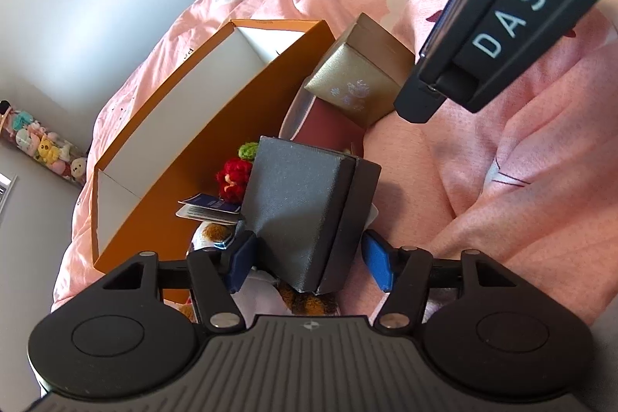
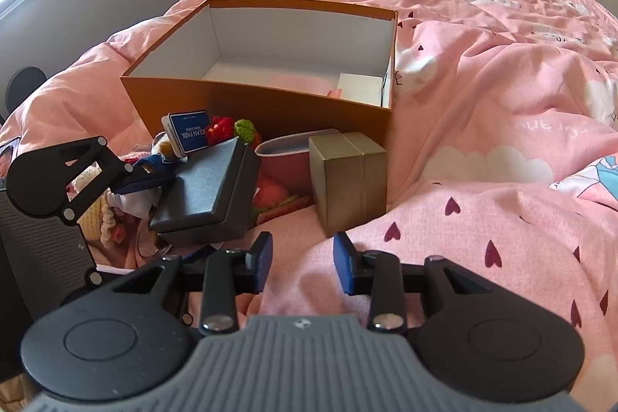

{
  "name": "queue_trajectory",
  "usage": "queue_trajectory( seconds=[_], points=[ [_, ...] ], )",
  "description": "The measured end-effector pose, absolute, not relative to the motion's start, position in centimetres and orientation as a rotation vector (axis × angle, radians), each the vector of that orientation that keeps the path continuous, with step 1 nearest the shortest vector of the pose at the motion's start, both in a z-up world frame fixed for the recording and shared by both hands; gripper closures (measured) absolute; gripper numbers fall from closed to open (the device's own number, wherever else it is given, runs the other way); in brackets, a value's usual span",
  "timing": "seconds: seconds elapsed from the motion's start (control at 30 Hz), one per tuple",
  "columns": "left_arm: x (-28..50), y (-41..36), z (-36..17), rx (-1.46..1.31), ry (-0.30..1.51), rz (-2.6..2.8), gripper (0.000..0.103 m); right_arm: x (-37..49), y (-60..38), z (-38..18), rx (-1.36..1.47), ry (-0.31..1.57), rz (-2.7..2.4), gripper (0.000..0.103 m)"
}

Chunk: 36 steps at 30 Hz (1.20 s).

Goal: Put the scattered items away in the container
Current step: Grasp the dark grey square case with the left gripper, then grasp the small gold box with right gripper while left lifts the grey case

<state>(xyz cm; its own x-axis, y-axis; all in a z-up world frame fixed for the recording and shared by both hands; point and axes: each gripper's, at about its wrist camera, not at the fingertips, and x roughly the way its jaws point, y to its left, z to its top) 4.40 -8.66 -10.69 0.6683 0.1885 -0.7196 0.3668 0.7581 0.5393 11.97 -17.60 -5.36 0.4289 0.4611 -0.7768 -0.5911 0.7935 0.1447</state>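
both grippers open — grey box (image 1: 305,219) between left's.

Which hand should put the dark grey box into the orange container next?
Left. The left gripper already straddles the dark grey box, one pad touching, the other with a gap. The right gripper is empty over the pink duvet, nearer the gold box. The orange container sits just behind.
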Motion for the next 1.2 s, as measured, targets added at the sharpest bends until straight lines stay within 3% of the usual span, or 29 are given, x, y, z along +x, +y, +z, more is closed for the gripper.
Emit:
queue_trajectory(
  seconds=[0.13,0.43,0.63,0.87,1.2],
  points=[
    [4.1,-8.0,-9.7,0.687,0.834,-0.119,0.047,11.9,-17.6,-5.4,-0.155,0.919,0.659,0.065],
    [5.0,-4.4,-5.7,0.41,0.82,-0.141,0.058,12.1,-17.8,-5.3,-0.153,0.911,0.655,0.065],
    [6.6,-2.8,-4.5,0.323,0.809,-0.124,0.057,13.2,-17.9,-4.7,-0.164,0.888,0.637,0.064],
    [7.3,-3.3,-5.0,0.335,0.803,-0.13,0.057,15.1,-17.7,-4.2,-0.226,0.831,0.611,0.054],
    [7.9,-2.8,-4.5,0.28,0.812,-0.142,0.06,18.1,-16.2,-4.3,-0.25,0.864,0.69,0.051]
  ],
)
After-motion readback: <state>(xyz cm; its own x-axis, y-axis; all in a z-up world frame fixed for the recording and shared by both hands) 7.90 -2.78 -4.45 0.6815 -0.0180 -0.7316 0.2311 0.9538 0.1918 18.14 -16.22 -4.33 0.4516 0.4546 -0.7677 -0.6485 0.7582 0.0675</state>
